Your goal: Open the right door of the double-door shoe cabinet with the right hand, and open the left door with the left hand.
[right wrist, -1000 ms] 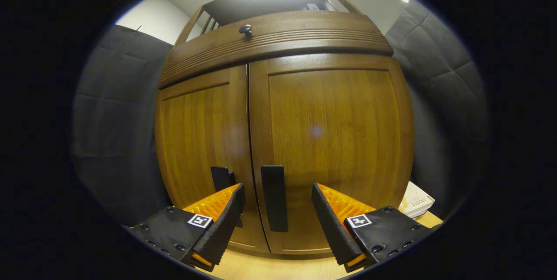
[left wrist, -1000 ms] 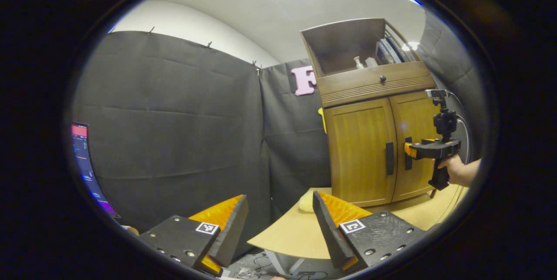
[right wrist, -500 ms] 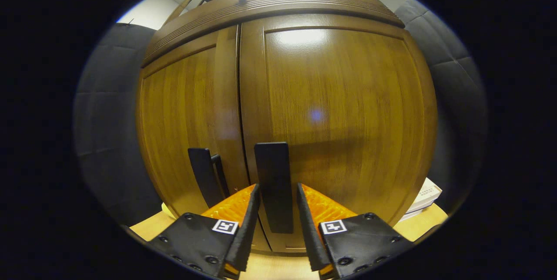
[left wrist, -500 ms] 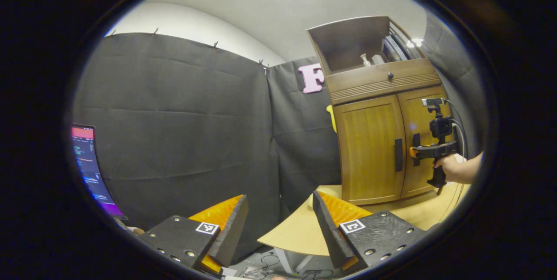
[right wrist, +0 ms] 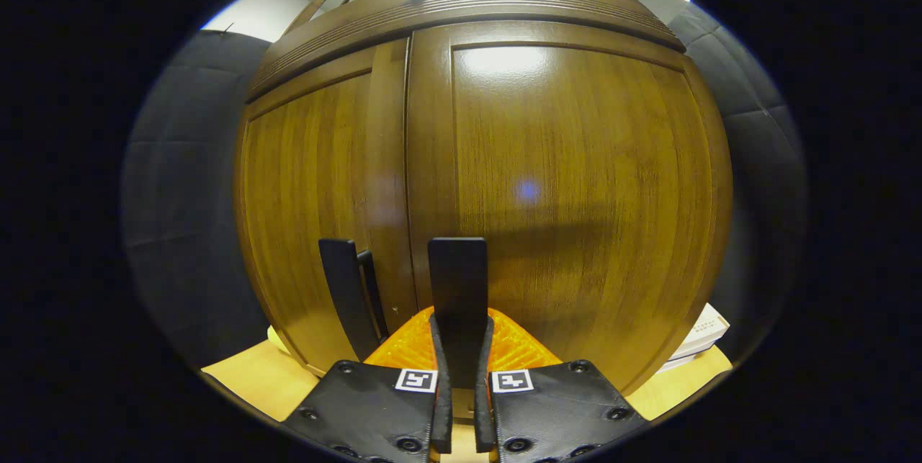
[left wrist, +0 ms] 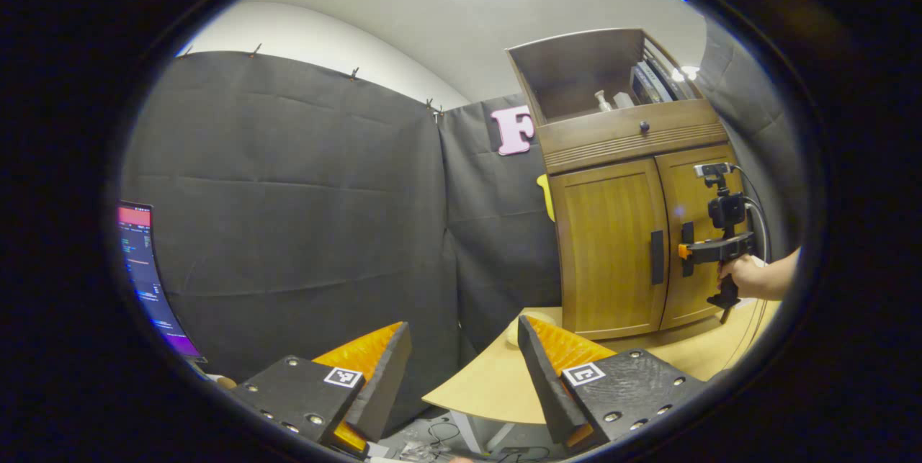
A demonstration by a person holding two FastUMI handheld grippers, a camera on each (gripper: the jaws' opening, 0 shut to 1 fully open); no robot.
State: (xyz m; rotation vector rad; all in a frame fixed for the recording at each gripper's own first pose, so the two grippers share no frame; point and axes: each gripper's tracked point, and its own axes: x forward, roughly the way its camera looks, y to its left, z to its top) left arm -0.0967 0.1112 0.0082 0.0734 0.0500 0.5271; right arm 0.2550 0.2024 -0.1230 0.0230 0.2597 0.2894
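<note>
- Wooden and brown, the shoe cabinet [left wrist: 634, 218] is standing on the far right part of the pale table [left wrist: 504, 384], with both doors sitting flush and closed
- Nothing of the task is finished yet, judging by the closed doors; the first step is only at the grasp
- Right tool [right wrist: 461, 348] is pressing both fingers against the right door handle [right wrist: 458, 283], a dark upright bar just right of the seam between the doors; the fingers are clamping its lower part from either side
- Seen from the left gripper view, the same right tool [left wrist: 684, 252] is reaching the handle level, with a hand [left wrist: 745, 279] holding its grip at the far right
- Right door [right wrist: 569, 196] is showing no gap along the seam, so the pull outward is what is left for this side
- Left tool [left wrist: 461, 369] is hanging wide open and gripping nothing, near the table's near left edge and well apart from the cabinet
- Left door [left wrist: 609, 247] and its left door handle [left wrist: 657, 257] are sitting untouched; the whole second half of the task is waiting
- Next move is probably calling for a swing of the right door around its hinge on the right side, without letting the bar slip from the fingers
</note>
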